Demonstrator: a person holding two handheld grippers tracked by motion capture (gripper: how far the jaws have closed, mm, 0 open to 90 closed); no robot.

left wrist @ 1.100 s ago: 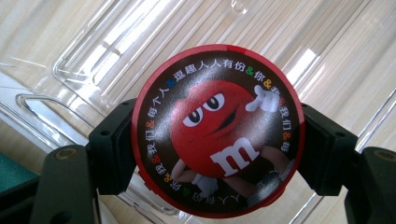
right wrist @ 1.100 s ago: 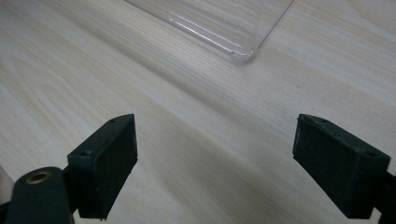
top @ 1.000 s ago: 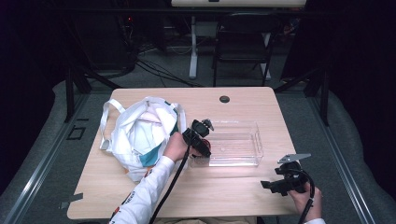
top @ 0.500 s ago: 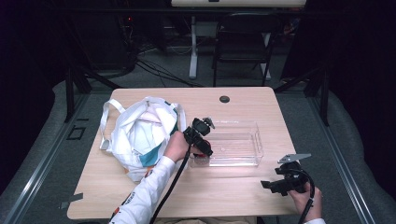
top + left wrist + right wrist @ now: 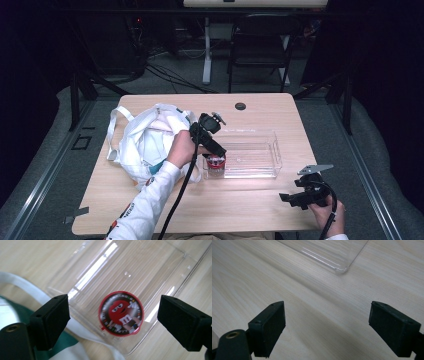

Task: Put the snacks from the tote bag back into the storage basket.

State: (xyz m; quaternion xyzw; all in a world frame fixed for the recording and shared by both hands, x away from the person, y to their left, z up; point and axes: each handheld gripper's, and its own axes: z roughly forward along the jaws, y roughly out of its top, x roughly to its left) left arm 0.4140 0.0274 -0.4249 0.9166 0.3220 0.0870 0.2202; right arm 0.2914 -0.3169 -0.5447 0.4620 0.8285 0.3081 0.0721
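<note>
A round red candy tin (image 5: 121,313) with a cartoon face on its lid lies in the left end of the clear plastic tray (image 5: 260,150); in the high view the candy tin (image 5: 216,162) sits just below my left gripper (image 5: 218,152). My left gripper (image 5: 112,322) hangs above the tin with its jaws wide apart; they have just been opening, and nothing is between them. My right gripper (image 5: 290,198) rests low over the table's front right corner, open, with bare wood between the jaws of the right gripper (image 5: 327,332).
A white cloth bag (image 5: 150,140) with green inside lies on the left of the wooden table (image 5: 250,210), its strap beside the tray. A small black grommet (image 5: 240,106) sits near the far edge. A chair and cables stand beyond the table.
My left gripper has let go of the candy tin, opened, and risen above the tray's left end. The tin now lies in the tray. The right gripper has stayed put.
</note>
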